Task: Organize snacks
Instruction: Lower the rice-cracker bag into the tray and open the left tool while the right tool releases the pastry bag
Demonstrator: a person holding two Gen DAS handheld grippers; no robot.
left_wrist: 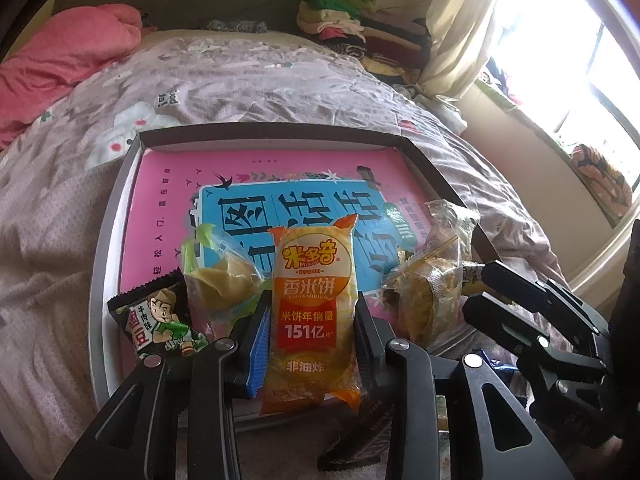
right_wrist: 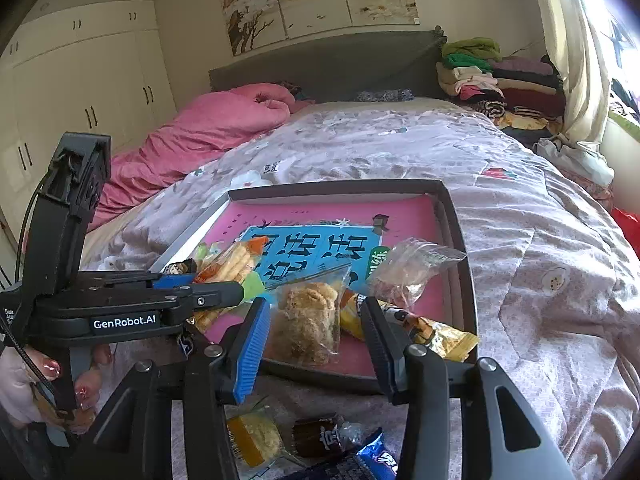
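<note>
My left gripper (left_wrist: 312,312) is shut on an orange rice-cracker packet (left_wrist: 312,276) and holds it over the near edge of the shallow box tray (left_wrist: 276,138) with a pink and blue book inside. In the tray lie a black cartoon packet (left_wrist: 156,320), a clear bag with a yellow pastry (left_wrist: 224,280) and clear bags of brown pastries (left_wrist: 428,296). My right gripper (right_wrist: 316,336) is open, its jaws either side of a brown meat-floss pastry bag (right_wrist: 308,320) without touching. A yellow packet (right_wrist: 432,332) and a clear bag (right_wrist: 412,268) lie beside it.
The tray (right_wrist: 464,280) lies on a bed with a floral quilt (right_wrist: 520,264). Loose snacks lie on the quilt in front of the tray: a yellow cake packet (right_wrist: 256,436), a dark packet (right_wrist: 320,436), a blue packet (right_wrist: 360,464). A pink duvet (right_wrist: 200,132) and folded clothes (right_wrist: 488,76) lie far back.
</note>
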